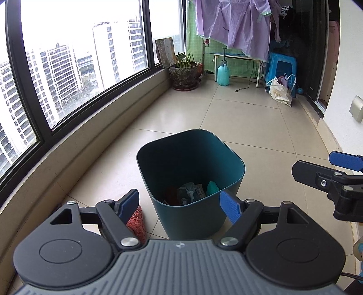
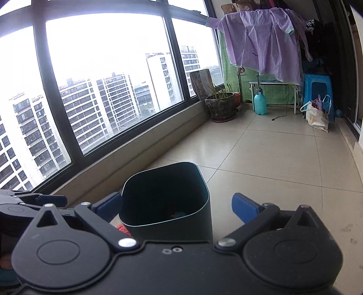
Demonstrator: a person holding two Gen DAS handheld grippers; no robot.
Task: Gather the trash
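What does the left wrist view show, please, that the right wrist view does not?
Only the left wrist view looks deep into the teal bin, showing trash at its bottom, and a wall socket at right. Only the right wrist view shows cardboard boxes above the purple garment. Both share the bin, a red mesh item beside it, the plant pot, the spray bottle, the blue stool, and both open, empty hand-held grippers: left hand-held gripper, right hand-held gripper.
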